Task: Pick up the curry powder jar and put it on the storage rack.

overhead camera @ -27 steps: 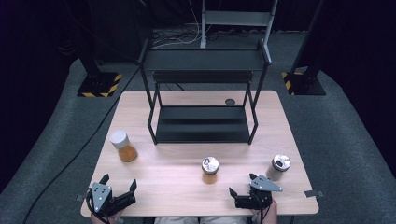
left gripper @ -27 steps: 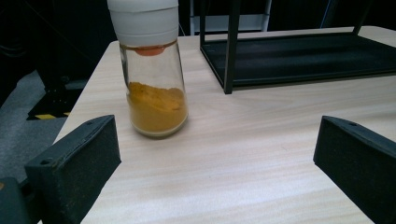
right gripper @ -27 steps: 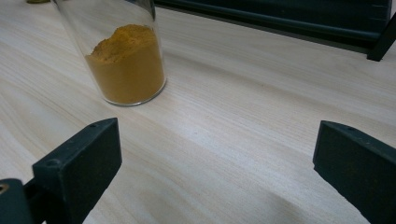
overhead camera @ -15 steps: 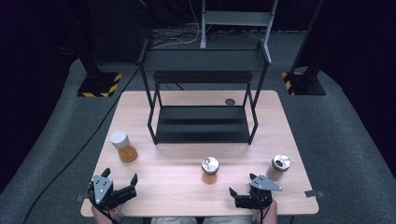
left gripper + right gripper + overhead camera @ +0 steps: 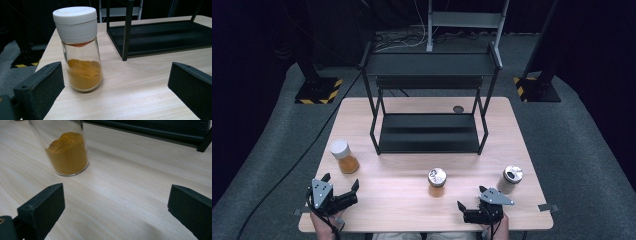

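Note:
A glass jar with a white lid (image 5: 343, 156) and orange powder stands at the table's left. My left gripper (image 5: 341, 182) is just in front of it, open, at the near left edge. In the left gripper view the jar (image 5: 81, 50) stands ahead, left of centre, beyond the wide-apart jaws of the gripper (image 5: 115, 92). A silver-lidded jar of orange powder (image 5: 437, 182) stands front centre. My right gripper (image 5: 463, 211) lies near the front right edge, open and pointing left toward it. The right gripper view has that jar (image 5: 66, 152) ahead on the left, apart from the empty gripper (image 5: 113, 212).
A black two-level rack (image 5: 429, 100) takes up the back middle of the wooden table (image 5: 402, 200). A third jar with a silver lid (image 5: 511, 179) stands at the right, behind my right gripper. A small dark round spot (image 5: 458, 109) lies beside the rack's back right leg.
My left gripper has moved a little forward toward the white-lidded jar. The right gripper and the jars have stayed in place.

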A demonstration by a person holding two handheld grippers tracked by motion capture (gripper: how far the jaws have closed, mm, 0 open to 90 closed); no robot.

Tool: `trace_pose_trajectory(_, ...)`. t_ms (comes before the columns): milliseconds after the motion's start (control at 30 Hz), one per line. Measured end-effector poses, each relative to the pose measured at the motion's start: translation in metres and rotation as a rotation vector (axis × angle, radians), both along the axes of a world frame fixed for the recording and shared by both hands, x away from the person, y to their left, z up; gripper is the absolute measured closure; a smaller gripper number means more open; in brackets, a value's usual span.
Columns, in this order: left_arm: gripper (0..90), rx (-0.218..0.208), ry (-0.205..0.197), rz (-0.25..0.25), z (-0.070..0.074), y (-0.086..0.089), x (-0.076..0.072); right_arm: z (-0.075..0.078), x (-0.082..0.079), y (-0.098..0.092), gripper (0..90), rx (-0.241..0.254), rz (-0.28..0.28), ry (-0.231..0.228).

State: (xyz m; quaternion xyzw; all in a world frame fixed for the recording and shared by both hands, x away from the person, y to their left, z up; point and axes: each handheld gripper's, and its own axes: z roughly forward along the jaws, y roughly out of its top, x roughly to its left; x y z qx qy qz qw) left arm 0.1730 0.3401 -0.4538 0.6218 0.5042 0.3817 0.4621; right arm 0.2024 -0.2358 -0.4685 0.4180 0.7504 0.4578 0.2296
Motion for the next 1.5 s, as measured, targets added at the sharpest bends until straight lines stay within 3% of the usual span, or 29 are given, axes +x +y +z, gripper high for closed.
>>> trace_pose_trajectory(1067, 0.0, -0.012, 0.017, 0.042, 0.013, 0.017, 0.049, 0.001, 0.000, 0.003, 0.2, -0.018, 0.002, 0.002)
trace_pose_trajectory(1500, 0.0, -0.018, 0.058, 0.061, 0.014, 0.018, 0.075, 0.001, 0.000, 0.003, 0.2, -0.020, 0.001, 0.000)
